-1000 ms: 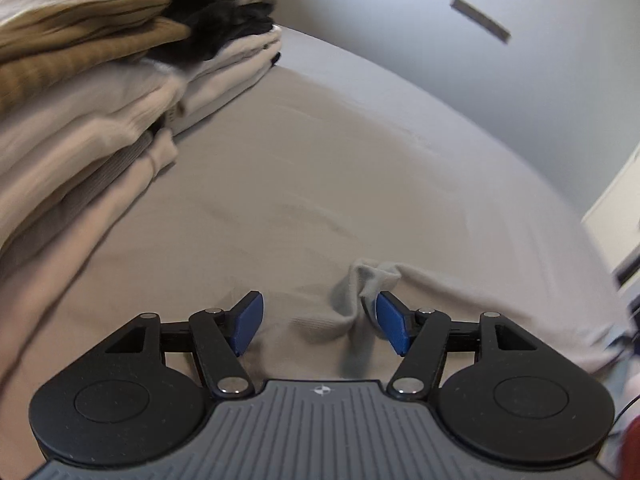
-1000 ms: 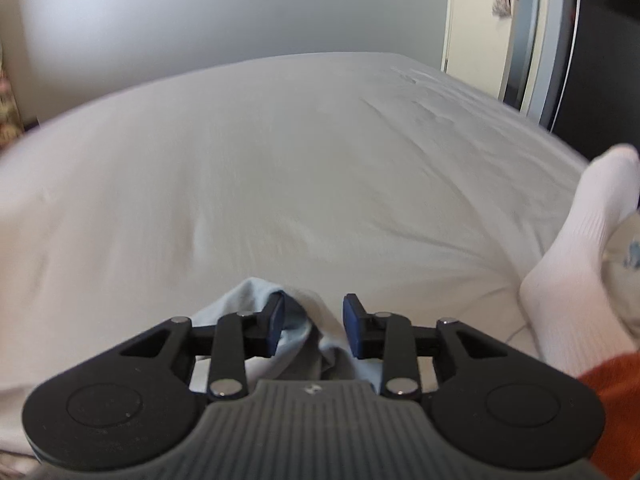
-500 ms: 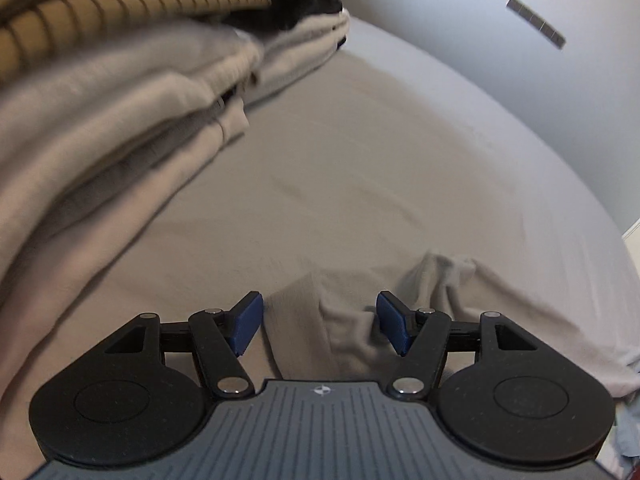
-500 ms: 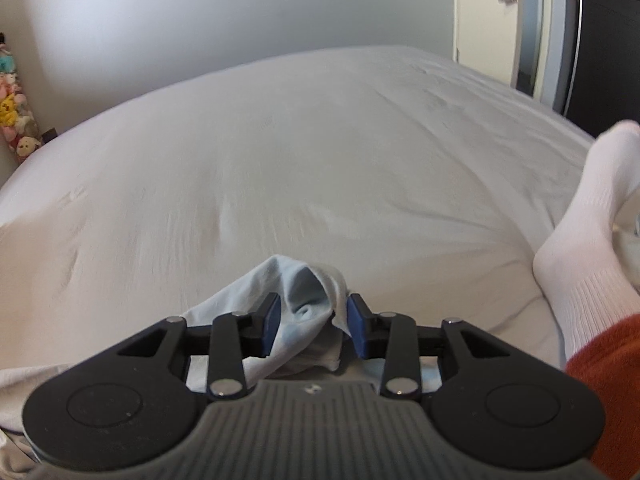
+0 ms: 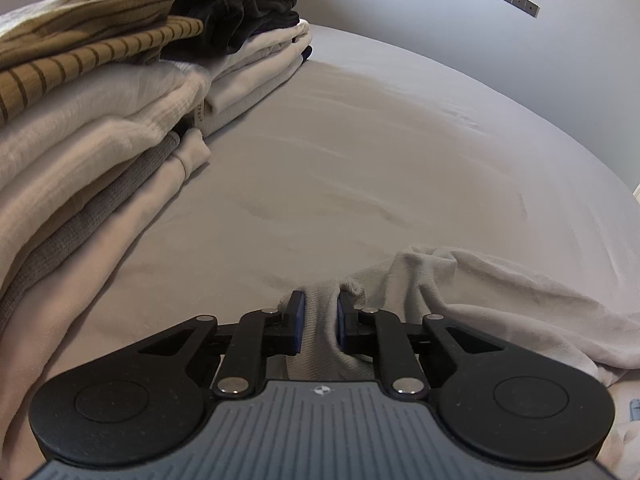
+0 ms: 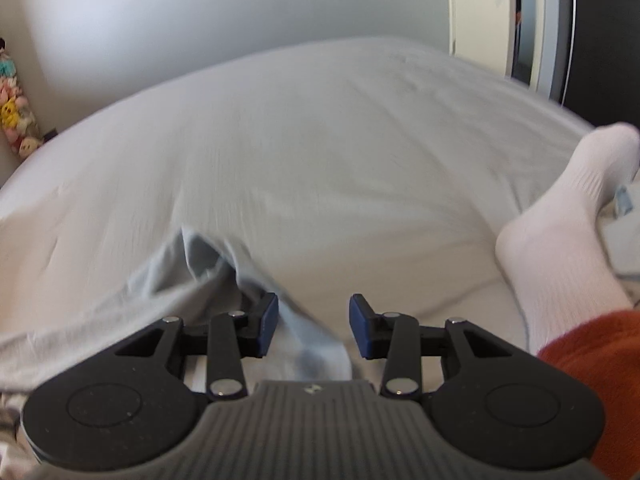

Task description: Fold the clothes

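A pale garment (image 5: 480, 292) lies crumpled on the bed sheet (image 5: 360, 160). My left gripper (image 5: 319, 320) is shut on a ribbed fold of it, low over the bed. In the right wrist view the same garment (image 6: 192, 280) looks light blue and trails to the left. My right gripper (image 6: 313, 326) is open, with cloth lying loose between its jaws against the left finger (image 6: 267, 324).
A tall stack of folded clothes (image 5: 100, 100) fills the left in the left wrist view. A foot in a white sock (image 6: 560, 248) and an orange trouser leg (image 6: 600, 380) rest on the bed at the right. Plush toys (image 6: 12, 108) line the far wall.
My left gripper has closed on the garment's fold; it was open before. My right gripper has opened and let go of the cloth it pinched.
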### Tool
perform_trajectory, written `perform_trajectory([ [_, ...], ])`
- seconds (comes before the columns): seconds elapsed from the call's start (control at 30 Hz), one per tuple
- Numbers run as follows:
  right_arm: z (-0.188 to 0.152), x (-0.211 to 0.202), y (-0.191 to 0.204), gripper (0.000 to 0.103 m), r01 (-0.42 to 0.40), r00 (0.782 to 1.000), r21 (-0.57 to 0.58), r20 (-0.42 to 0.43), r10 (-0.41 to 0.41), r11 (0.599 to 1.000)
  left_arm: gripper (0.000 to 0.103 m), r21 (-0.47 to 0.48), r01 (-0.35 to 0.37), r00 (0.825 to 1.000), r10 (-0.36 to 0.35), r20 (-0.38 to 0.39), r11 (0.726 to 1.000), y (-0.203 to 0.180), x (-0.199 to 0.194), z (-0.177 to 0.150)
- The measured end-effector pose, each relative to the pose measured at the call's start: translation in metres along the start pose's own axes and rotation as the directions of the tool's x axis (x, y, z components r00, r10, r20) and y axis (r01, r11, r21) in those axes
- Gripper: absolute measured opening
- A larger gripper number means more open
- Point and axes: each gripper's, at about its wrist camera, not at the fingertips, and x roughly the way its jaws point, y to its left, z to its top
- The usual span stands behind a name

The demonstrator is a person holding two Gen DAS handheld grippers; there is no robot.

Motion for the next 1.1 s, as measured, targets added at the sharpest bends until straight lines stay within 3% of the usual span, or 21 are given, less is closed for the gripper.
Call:
perform_trajectory([
  [0.2,-0.021,0.005,-0.002,0.046,-0.054,0.992,0.01,-0.113,0.055,0.999,0.016,0.046,-0.035,0.999,0.034,0.025,0.998,-0.008,-0.002,-0.001],
  [0.27,-0.03,-0.001,0.003,0.029,-0.061,0.991,0.001,-0.119,0.061,0.998,0.016,0.043,-0.037,0.999,0.036,0.028,0.998,-0.007,-0.001,0.0],
  [0.3,-0.035,-0.005,0.005,0.014,-0.049,0.993,-0.016,-0.11,0.047,0.999,0.015,0.042,-0.038,0.999,0.037,0.031,0.998,-0.007,-0.001,0.0],
  [0.33,-0.04,-0.01,0.008,0.01,-0.041,0.994,-0.034,-0.098,0.037,0.999,0.015,0.04,-0.039,0.999,0.038,0.035,0.998,-0.006,-0.002,0.001],
  [0.43,-0.038,-0.022,0.008,0.008,-0.026,0.998,-0.055,-0.054,0.023,0.998,0.013,0.023,-0.051,0.996,0.049,0.076,0.998,-0.004,-0.008,0.005],
  [0.6,-0.008,-0.044,0.01,0.003,0.088,0.995,-0.113,0.059,-0.082,0.99,0.012,0.011,-0.078,0.986,0.076,0.146,0.997,-0.001,-0.018,0.011],
  [0.77,0.028,-0.068,0.011,0.003,0.195,0.97,-0.13,0.175,-0.171,0.972,0.012,0.015,-0.123,0.979,0.118,0.167,0.992,0.0,-0.019,0.013],
  [0.9,0.044,-0.084,0.007,0.003,0.299,0.931,-0.117,0.254,-0.262,0.947,0.012,-0.041,-0.146,0.969,0.151,0.196,0.988,0.011,-0.023,0.016],
  [1.03,0.046,-0.097,-0.011,0.003,0.371,0.898,-0.06,0.277,-0.342,0.927,0.012,-0.069,-0.177,0.96,0.188,0.206,0.982,0.017,-0.025,0.018],
  [1.1,0.04,-0.099,-0.021,0.003,0.391,0.894,-0.051,0.259,-0.366,0.919,0.012,-0.074,-0.194,0.957,0.206,0.204,0.978,0.018,-0.025,0.018],
])
